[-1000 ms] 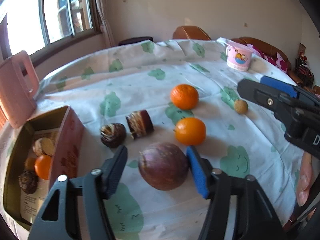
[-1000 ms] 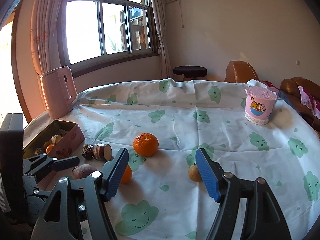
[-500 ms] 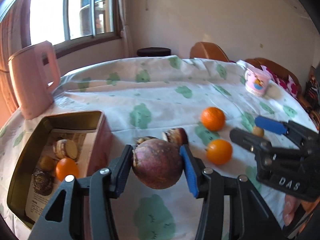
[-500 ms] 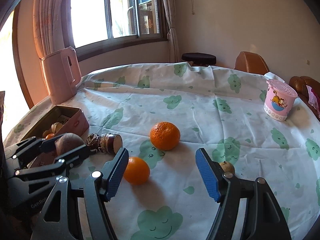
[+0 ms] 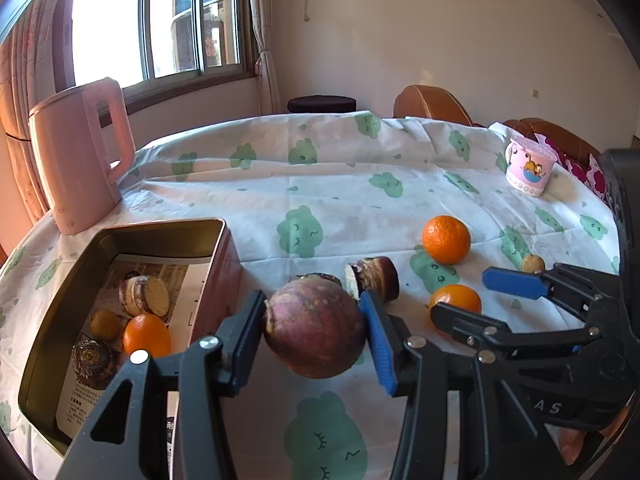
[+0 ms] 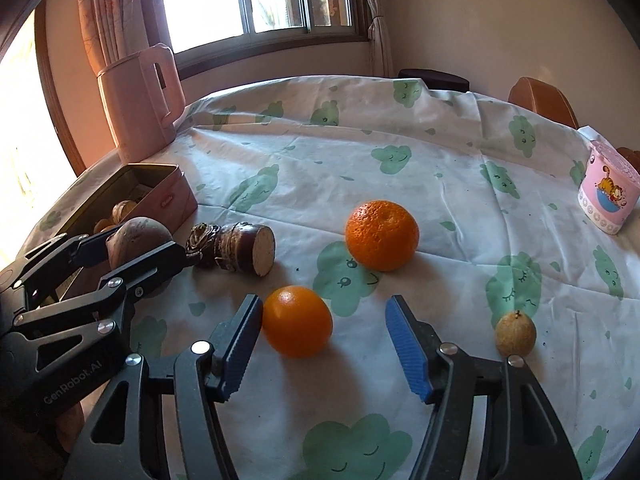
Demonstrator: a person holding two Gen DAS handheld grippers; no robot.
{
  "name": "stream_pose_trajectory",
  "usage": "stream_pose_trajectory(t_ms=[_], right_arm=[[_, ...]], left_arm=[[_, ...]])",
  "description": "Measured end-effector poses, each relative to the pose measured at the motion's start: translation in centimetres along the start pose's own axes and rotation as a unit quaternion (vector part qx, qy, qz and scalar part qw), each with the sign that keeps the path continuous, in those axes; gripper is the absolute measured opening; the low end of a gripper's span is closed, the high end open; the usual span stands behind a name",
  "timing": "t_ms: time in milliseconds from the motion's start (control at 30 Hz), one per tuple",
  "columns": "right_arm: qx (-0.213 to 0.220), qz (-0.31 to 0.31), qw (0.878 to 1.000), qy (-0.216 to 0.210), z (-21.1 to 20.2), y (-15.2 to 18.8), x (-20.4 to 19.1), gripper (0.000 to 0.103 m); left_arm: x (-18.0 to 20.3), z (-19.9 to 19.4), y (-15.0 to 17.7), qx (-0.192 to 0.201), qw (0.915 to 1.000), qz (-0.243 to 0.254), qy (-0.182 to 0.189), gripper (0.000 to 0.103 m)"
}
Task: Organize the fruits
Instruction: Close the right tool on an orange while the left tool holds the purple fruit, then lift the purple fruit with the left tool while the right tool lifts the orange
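Observation:
My left gripper (image 5: pixel 312 308) is shut on a round purple fruit (image 5: pixel 316 332) and holds it off the cloth, just right of the open tin box (image 5: pixel 120 229). The tin holds an orange, a cut root piece and other small fruit. My right gripper (image 6: pixel 323 306) hangs low over a small orange (image 6: pixel 297 320) on the cloth. Its jaws are closing: the orange lies between them by the left pad, and the right pad stands apart from it. A bigger orange (image 6: pixel 382 236), a cut brown root (image 6: pixel 240 248) and a small yellowish fruit (image 6: pixel 515 334) lie nearby.
A pink kettle (image 5: pixel 80 152) stands behind the tin at the table's left edge. A pink cartoon cup (image 5: pixel 528 168) sits at the far right. The round table wears a white cloth with green prints; chairs and a stool stand beyond it.
The left gripper closed on the purple fruit, lifted it off the cloth and swung it left toward the tin. The right gripper came down over the small orange and its jaws narrowed.

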State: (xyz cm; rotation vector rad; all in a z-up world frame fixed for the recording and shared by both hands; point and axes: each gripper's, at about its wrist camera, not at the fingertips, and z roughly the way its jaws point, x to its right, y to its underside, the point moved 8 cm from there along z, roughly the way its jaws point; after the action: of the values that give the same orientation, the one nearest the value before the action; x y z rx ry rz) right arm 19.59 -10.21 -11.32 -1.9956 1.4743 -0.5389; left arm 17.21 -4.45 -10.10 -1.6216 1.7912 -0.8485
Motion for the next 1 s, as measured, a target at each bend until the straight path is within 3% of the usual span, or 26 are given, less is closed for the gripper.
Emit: stream_pose_trajectory(t_ms=[100, 233, 600, 1000], right_arm=[[-0.024, 0.000, 1.000, -0.011, 0.9, 0.3, -0.1, 0.047], [-0.024, 0.000, 1.000, -0.019, 1.0, 0.4, -0.3, 0.037], [0.012, -0.007, 1.000, -0.020, -0.5, -0.2, -0.5, 0.035], [0.008, -0.020, 1.000, -0.007, -0.2, -0.1, -0.7, 0.034]], left_arm=[[-0.1, 0.0, 0.0, 0.001, 1.0000, -0.001, 0.001, 0.051], [-0.1, -0.1, -0.1, 0.004, 1.0000, -0.002, 0.002, 0.051], [-0.2, -0.5, -0.2, 0.015, 0.9998, -0.008, 0.007, 0.050], [-0.2, -0.6, -0.3, 0.016, 0.9997, -0.012, 0.010, 0.050]])
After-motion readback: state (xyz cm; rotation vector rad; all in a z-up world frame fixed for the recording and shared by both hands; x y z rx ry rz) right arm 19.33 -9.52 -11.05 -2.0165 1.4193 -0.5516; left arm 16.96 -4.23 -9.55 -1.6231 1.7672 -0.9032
